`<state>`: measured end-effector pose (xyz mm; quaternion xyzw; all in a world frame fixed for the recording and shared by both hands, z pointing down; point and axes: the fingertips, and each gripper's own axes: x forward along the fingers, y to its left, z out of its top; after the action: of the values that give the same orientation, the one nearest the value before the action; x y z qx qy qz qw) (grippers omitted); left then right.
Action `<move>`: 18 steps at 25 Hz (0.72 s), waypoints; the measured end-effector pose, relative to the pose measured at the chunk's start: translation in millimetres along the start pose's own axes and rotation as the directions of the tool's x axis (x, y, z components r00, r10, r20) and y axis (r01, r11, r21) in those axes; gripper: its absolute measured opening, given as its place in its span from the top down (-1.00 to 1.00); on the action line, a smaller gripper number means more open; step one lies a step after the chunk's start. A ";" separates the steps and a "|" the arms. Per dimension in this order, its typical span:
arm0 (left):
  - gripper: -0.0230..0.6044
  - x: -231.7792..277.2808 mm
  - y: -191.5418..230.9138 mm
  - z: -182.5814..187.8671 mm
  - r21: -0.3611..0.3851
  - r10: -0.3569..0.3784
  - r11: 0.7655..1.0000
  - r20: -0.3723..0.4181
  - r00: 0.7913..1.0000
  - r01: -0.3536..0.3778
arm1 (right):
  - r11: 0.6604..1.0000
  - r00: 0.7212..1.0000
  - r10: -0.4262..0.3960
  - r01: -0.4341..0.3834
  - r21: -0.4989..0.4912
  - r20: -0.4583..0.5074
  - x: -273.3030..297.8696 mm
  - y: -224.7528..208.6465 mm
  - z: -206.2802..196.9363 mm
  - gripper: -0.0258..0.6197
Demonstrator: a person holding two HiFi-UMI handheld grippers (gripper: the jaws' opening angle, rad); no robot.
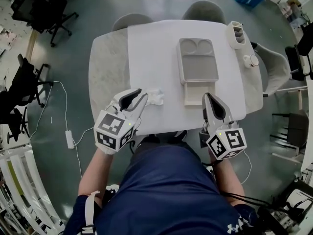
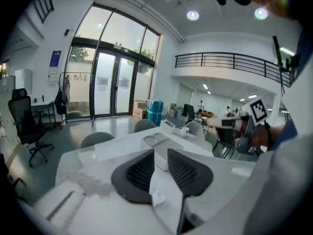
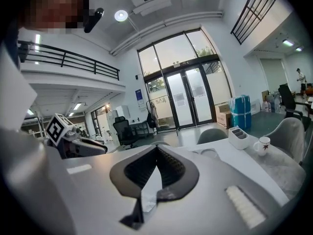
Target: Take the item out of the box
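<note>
Desk [image 1: 105, 62] marbled grey under a white sheet [image 1: 151, 58]; box [image 1: 197, 60] pale grey; left gripper [image 1: 141, 93] and right gripper [image 1: 209, 96] carry black-and-white marker cubes.

Box [image 1: 197, 62] on table [image 1: 105, 62], tissue [image 1: 156, 96] left

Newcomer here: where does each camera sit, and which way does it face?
Head view: on the person's head, facing steeply down at table, box, left gripper, right gripper; torso shows.
Left gripper view: on the left gripper, along its parted jaws toward glass doors.
Right gripper view: on the right gripper, along its closed jaws.
Shared: both gripper views face those doors.
</note>
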<state>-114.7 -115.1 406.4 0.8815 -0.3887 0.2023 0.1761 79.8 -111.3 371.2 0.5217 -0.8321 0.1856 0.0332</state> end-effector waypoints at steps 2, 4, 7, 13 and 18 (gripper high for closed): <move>0.66 -11.8 -15.9 30.9 0.017 -0.017 1.000 0.082 0.997 0.015 | 1.000 1.000 0.003 -0.003 -0.009 0.026 -0.5 1.0 12.8 0.92; 0.69 -22.0 -32.6 58.4 0.049 -0.039 0.998 0.149 0.988 0.032 | 1.000 0.999 0.009 -0.008 -0.018 0.053 -1.7 2.0 26.1 0.92; 0.73 -37.0 -51.2 91.7 0.080 -0.057 0.996 0.237 0.970 0.039 | 0.999 0.996 0.025 -0.022 -0.034 0.091 -4.5 6.0 44.5 0.92; 0.92 -57.4 -48.6 131.1 0.080 0.040 0.994 0.405 0.913 -0.080 | 0.997 0.987 0.059 -0.050 -0.066 0.146 -10.7 10.7 71.1 0.92; 0.92 -59.5 -31.4 132.6 0.030 0.157 0.981 0.446 0.881 -0.190 | 0.991 0.980 0.090 -0.070 -0.117 0.178 -15.2 19.1 84.0 0.92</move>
<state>-98.5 -120.6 258.7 0.8717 -0.4883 0.0260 0.0320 81.5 -119.7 284.2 0.5000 -0.8608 0.0922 -0.0220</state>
